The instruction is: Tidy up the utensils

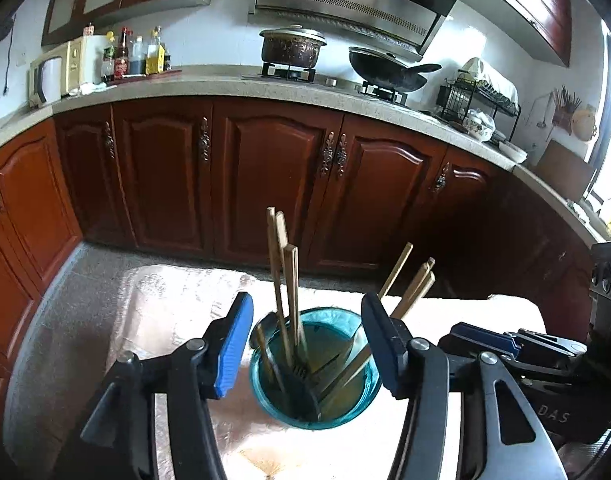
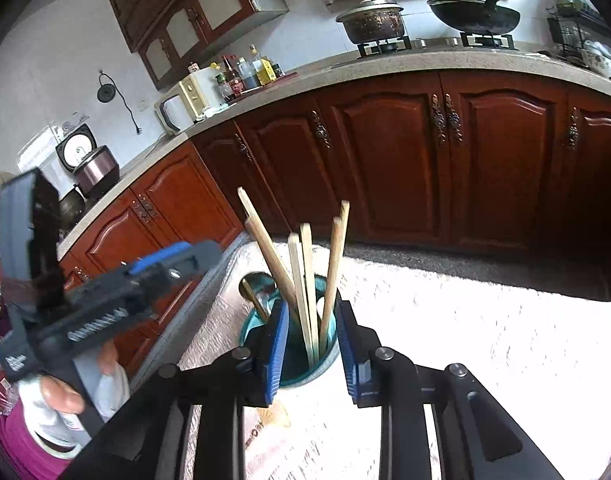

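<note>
A: On the cloth-covered surface (image 1: 177, 312) the teal cup (image 1: 265, 396) is seen upright, chopsticks (image 1: 283, 276) and a fork (image 1: 301, 376) stood inside

B: Tongs state?

A: Left tongs (image 1: 307, 344) spread wide, nothing gripped, cup framed between the pads. Right tongs (image 2: 311, 344) parted too, chopsticks (image 2: 305, 300) seen between the fingers but not pinched

B: Risk?

A: Cup could be tipped if a leaning stick is snagged by a pad; both tongs are crowded at the same rim, so a collision is likely
</note>
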A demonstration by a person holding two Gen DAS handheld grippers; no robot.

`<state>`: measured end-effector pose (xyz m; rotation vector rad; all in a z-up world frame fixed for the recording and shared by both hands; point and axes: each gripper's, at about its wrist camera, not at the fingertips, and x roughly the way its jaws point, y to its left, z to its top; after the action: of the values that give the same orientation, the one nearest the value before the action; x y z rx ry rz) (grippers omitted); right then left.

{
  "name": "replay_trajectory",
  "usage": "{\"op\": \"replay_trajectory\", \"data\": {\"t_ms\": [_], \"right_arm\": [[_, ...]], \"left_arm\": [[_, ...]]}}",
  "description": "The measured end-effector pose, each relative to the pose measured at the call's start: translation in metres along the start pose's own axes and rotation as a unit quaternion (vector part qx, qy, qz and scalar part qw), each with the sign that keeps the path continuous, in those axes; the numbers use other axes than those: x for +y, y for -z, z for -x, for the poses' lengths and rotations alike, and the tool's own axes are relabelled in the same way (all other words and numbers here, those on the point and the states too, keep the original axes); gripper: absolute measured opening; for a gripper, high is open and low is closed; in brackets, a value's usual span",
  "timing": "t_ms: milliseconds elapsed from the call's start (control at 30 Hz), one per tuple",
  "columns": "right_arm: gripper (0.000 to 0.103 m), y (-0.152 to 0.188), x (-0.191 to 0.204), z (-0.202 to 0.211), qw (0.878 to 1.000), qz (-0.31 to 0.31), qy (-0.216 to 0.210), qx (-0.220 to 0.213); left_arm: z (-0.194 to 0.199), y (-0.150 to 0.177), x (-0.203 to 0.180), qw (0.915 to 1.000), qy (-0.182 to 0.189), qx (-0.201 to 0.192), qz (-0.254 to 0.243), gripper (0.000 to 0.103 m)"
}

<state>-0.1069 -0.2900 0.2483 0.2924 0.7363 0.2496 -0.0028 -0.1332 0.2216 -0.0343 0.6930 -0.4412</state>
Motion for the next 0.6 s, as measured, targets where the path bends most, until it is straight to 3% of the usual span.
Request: {"op": "replay_trajectory", "data": {"t_ms": [467, 600], "right_arm": [[0.033, 0.036, 0.032, -0.008, 0.999, 0.015, 0.041, 0.009], [0.05, 0.037, 0.042, -0.007, 0.999, 0.019, 0.05, 0.002]], "left_arm": [[0.023, 0.046, 0.009, 0.9985, -0.054, 0.002, -0.011, 0.059], [0.028, 0.052, 0.015, 0.9983, -0.058, 0.003, -0.001, 0.059]]}}
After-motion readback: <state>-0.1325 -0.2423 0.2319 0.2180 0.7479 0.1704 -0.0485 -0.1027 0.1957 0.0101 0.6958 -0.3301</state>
